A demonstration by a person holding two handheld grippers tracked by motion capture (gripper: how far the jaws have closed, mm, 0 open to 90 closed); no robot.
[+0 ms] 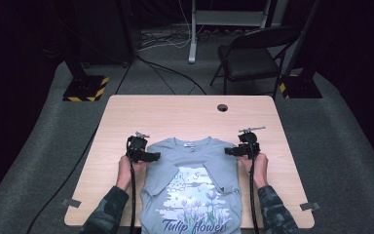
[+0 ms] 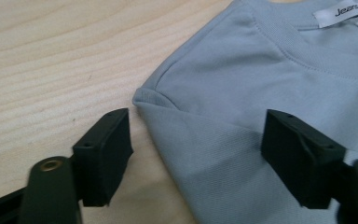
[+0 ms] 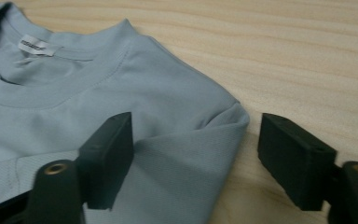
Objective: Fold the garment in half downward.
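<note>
Pale blue T-shirt lies flat on my counter, collar away from me, long axis running near to far, sleeves folded inward. My left hand-held gripper and right hand-held gripper straddle its shoulders, jaws spread, pinching nothing. A folding chair stands beyond.

Flat light-blue T-shirt, sleeves folded in

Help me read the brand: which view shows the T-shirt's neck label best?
The left gripper view: the neck label is close, its first letters sharp, though the frame edge cuts it. The right gripper view shows the whole label, print blurred. In the high view it is a tiny speck on the T-shirt.
</note>
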